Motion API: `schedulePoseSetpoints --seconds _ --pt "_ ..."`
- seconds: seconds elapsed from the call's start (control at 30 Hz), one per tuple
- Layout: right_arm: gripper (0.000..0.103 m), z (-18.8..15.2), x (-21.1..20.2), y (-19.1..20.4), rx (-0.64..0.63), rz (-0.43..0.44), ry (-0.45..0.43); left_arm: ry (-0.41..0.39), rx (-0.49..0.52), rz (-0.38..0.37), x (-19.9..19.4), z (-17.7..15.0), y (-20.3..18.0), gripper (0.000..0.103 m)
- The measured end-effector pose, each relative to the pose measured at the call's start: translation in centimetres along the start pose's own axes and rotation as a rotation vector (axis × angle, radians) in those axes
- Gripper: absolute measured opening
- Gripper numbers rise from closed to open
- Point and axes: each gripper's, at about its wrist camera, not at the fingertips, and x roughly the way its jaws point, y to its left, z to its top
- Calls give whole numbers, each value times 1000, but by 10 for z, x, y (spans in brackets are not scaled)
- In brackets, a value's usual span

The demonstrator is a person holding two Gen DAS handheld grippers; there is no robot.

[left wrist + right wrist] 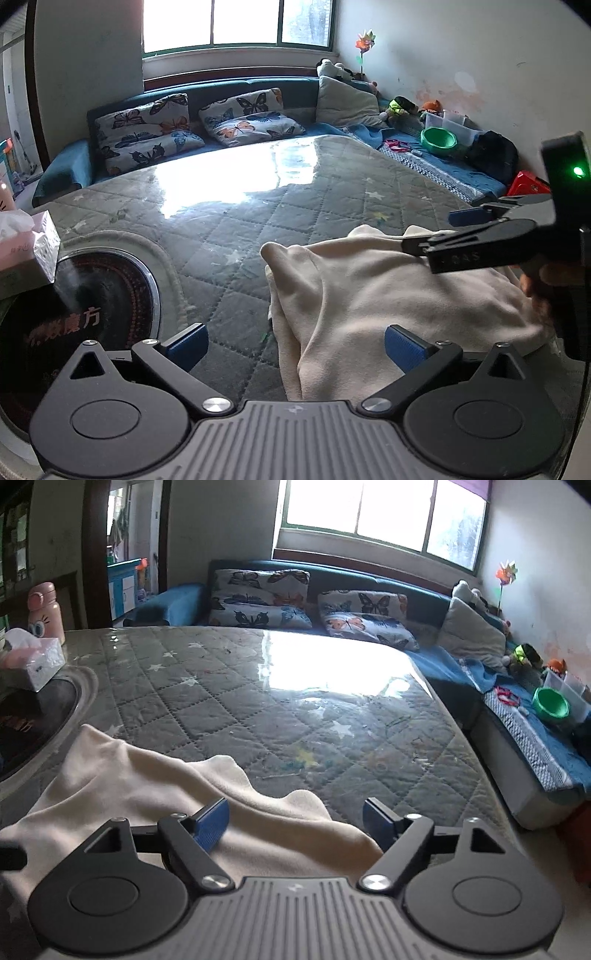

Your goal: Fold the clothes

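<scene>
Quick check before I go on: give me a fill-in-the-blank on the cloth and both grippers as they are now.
1. The cream garment lies on the ____ table cover.
2. Both the left gripper and the right gripper are ____.
3. The tissue box sits on the table's ____ side in both views.
4. The bowl on the sofa is ____.

Missing words: quilted; open; left; green

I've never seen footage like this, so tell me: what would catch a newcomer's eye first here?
Probably the cream garment lying rumpled on the near part of the grey quilted table, with both black grippers' blue-padded jaws open over it. Next comes the window glare on the table's glossy cover, then the butterfly-print cushions on the blue sofa behind.
</scene>
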Motion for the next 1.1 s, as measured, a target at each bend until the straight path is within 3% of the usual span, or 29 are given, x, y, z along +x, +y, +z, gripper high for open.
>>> schedulePoseSetpoints --seconds 0.37,0.63,0.9,1.1 --pt "87 -3 11 -11 92 -14 4 40 -1 -3 8 -7 0 103" --pt "87 -3 1 -34 124 -79 -17 52 -23 10 8 -8 4 103" --pt "87 -10 15 -46 155 -125 20 53 -23 10 7 -9 2 103" --pt "92 -1 -5 -26 107 -74 -34 43 -29 8 5 -9 4 103"
